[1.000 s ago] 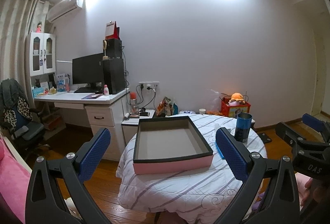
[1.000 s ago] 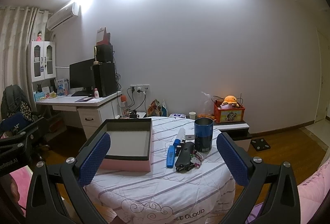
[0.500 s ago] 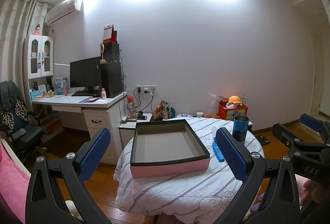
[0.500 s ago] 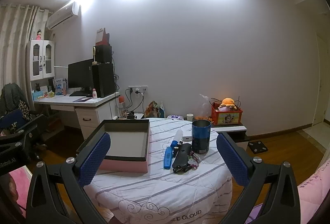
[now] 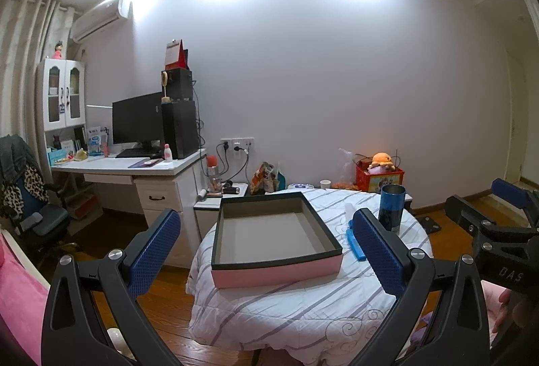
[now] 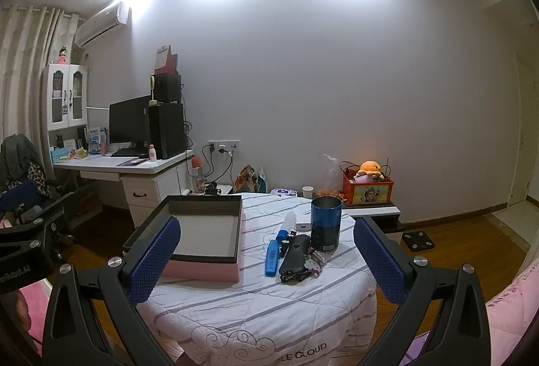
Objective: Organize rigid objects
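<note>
Box (image 5: 276,271) with pink sides sits empty beside blue tumbler (image 6: 325,223).

Quilted cloth table cover (image 6: 256,305), glossy metal cup (image 6: 325,224), matt cardboard box (image 5: 276,271)

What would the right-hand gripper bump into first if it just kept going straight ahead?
Probably the small clutter on the table: the right gripper points at the blue marker and black remote, before the blue cup. Depth is uncertain.

Both wrist views face the far wall from well back, sharing the round table (image 5: 303,305) (its pink box (image 6: 202,270) sits nearer the left camera).
</note>
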`<state>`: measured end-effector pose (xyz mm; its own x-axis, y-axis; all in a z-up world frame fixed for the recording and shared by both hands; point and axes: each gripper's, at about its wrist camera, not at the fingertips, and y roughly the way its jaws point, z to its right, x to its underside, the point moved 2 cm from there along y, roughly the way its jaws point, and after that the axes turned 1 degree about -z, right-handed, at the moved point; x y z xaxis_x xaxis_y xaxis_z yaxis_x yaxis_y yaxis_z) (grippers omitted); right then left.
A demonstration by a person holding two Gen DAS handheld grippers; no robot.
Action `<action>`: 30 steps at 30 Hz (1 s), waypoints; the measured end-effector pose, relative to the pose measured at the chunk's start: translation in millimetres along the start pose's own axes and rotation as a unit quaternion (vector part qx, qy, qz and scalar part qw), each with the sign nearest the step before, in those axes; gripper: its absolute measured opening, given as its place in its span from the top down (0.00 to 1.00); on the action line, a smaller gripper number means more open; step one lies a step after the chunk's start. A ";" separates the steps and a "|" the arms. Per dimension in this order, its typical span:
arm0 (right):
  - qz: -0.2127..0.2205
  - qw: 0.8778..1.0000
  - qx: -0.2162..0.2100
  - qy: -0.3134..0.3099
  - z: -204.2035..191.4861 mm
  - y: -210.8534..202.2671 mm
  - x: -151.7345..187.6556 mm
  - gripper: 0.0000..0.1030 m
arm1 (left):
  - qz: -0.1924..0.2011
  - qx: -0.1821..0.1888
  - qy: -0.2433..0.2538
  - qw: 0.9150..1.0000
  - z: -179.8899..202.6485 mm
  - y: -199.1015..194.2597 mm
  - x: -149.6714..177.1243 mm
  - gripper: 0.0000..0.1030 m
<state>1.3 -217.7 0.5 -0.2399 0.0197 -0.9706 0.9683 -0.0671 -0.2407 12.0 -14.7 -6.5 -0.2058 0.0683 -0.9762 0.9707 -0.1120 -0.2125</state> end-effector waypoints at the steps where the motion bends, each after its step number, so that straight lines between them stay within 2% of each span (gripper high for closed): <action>1: 0.000 1.000 0.001 0.000 -0.3 -0.2 -0.1 0.00 | 0.000 0.000 0.000 1.000 0.1 0.1 -0.1 0.00; 30: 0.008 1.000 0.005 0.002 0.5 -4.1 -1.4 0.00 | -0.007 0.003 0.004 1.000 0.9 0.7 1.8 0.00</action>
<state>-2.4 -217.9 2.9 -0.2246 0.0226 -0.9742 0.9711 -0.0780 -0.2257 12.2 -15.6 -8.5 -0.2177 0.0780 -0.9729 0.9671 -0.1173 -0.2258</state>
